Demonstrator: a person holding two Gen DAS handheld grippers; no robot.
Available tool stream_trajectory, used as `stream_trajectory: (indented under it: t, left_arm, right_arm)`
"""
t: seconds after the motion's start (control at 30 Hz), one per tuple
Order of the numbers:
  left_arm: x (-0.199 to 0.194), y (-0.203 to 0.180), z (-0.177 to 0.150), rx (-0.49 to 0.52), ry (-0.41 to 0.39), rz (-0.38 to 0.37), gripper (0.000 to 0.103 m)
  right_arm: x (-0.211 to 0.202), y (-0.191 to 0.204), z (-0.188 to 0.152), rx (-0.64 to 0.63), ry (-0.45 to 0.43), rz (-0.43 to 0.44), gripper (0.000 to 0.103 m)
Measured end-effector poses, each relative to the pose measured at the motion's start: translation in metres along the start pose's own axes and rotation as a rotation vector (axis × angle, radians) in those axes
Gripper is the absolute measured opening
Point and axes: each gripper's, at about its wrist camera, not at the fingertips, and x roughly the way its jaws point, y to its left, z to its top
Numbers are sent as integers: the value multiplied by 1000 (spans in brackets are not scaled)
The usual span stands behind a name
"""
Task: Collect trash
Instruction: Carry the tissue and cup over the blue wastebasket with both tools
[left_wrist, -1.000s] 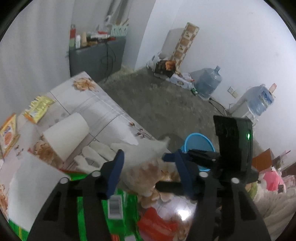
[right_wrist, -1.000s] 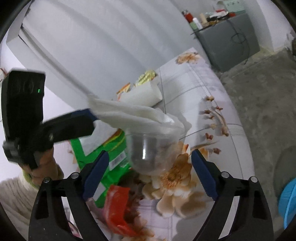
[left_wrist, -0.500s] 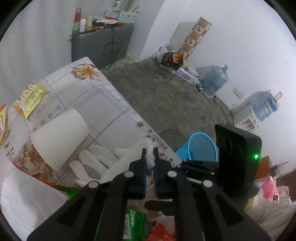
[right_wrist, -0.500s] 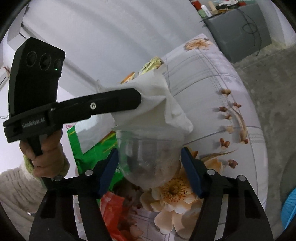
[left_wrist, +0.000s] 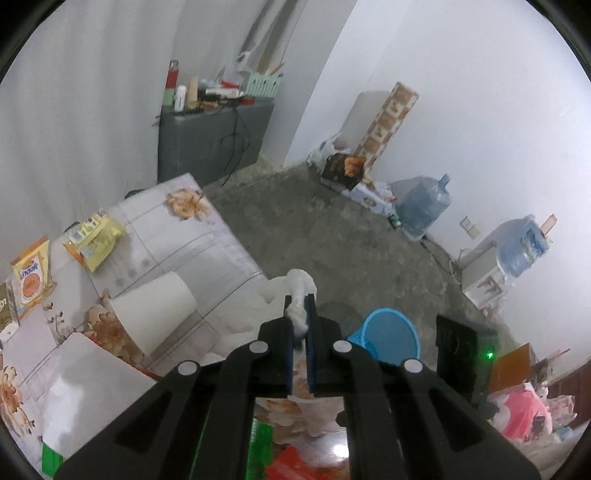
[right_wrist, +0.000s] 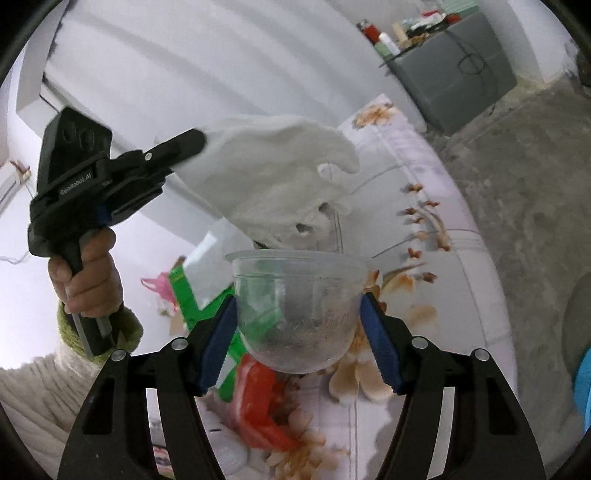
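My left gripper (left_wrist: 300, 314) is shut on a white glove (left_wrist: 301, 291) and holds it in the air; in the right wrist view the glove (right_wrist: 280, 173) hangs from the left gripper (right_wrist: 192, 144) above the cup. My right gripper (right_wrist: 299, 332) is shut on a clear plastic cup (right_wrist: 297, 310) and holds it above the floral table (right_wrist: 436, 236). A blue mesh bin (left_wrist: 388, 338) stands on the floor past the table's edge, beside the right gripper's body (left_wrist: 461, 350).
On the table lie a tipped white paper cup (left_wrist: 155, 310), a yellow wrapper (left_wrist: 94, 242), an orange snack packet (left_wrist: 31, 277), a green packet (right_wrist: 207, 302) and a red wrapper (right_wrist: 262, 406). Water jugs (left_wrist: 424, 206) and a grey cabinet (left_wrist: 210, 140) stand on the far floor.
My left gripper shut on the white glove and lifted it off the cup and the table. My right gripper closed on the clear cup and raised it.
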Motion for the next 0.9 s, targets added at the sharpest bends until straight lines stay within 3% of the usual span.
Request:
stream_trajectory:
  t: [0.17,0.37,0.5,0.67,0.77,0.9]
  left_arm:
    - [-10,-40,0,40,-25,-59,5]
    - [25,-105,2,83,38,-163,5]
    - [79,-161,2,102,131,-250,5]
    - [174,-222,-10,67,314,-323,5]
    - [226,-250,-22,51,388,-335,5]
    - [278,-275,-36,57,423,-327,5]
  right_arm:
    - [-55,-9,-20,60,-114,-37,63]
    - [-124,-44,-55,187,-237,-178,64]
    - [-166,-81,-84,316,-315,-298,64]
    - [-200,-138,-119,524,-398,-419,64]
    - [-205,-167,-125,611,-423,-467,64]
    - [-210,-202,-121,673,-433,-519,64]
